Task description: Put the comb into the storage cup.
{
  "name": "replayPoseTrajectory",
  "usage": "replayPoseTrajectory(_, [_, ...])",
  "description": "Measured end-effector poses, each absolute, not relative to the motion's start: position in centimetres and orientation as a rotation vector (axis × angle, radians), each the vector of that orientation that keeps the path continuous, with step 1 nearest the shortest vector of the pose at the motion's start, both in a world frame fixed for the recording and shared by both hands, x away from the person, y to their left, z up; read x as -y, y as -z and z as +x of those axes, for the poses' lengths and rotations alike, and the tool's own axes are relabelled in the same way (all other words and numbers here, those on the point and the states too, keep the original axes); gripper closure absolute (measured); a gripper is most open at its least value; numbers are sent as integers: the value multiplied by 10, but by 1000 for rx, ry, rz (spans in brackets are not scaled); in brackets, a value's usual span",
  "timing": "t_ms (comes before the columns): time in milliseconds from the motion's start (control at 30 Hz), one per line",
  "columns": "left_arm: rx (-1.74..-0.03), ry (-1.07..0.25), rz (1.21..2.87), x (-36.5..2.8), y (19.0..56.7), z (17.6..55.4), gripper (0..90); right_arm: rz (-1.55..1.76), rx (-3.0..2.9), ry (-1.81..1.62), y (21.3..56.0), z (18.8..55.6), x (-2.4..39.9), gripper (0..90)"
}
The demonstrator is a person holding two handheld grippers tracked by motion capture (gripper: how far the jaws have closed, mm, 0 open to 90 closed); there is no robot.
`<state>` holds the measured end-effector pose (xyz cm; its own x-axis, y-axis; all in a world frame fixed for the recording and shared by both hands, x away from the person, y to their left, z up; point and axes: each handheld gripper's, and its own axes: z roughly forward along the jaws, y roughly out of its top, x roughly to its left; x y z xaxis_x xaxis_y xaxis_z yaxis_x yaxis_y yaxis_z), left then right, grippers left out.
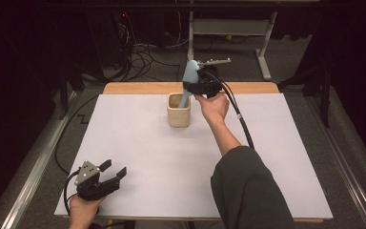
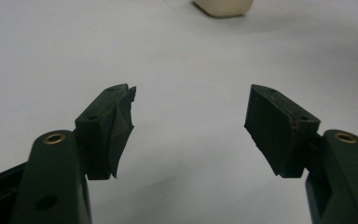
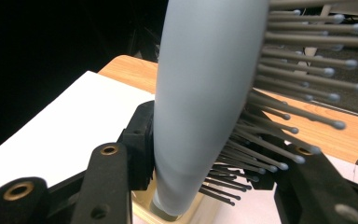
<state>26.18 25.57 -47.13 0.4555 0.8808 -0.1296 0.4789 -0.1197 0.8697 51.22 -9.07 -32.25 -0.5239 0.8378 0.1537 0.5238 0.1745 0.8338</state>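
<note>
A light blue hairbrush [image 1: 189,75] stands tilted with its handle end down inside a cream square cup [image 1: 178,110] at the back middle of the white sheet. My right gripper [image 1: 190,87] is shut on the hairbrush [image 3: 205,93] just above the cup's rim [image 3: 142,210], with one jaw on the smooth back and the other among the bristles. My left gripper [image 1: 114,168] rests near the front left corner, open, with nothing between its jaws [image 2: 191,126]. Far ahead of it is the cup [image 2: 223,5].
The white sheet [image 1: 171,157] covers a wooden table whose back edge [image 1: 138,88] shows behind the cup. Cables [image 1: 143,57] lie on the floor beyond, with a white desk frame [image 1: 264,52] at the back right. A metal rail [image 1: 33,162] runs along the left.
</note>
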Motion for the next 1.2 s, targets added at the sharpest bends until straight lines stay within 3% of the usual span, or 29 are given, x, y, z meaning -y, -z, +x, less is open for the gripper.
replayPoseTrajectory(1200, [-1164,-528,1748,-256,470,261,323,1340,-2170,-1235,353,515,78,518])
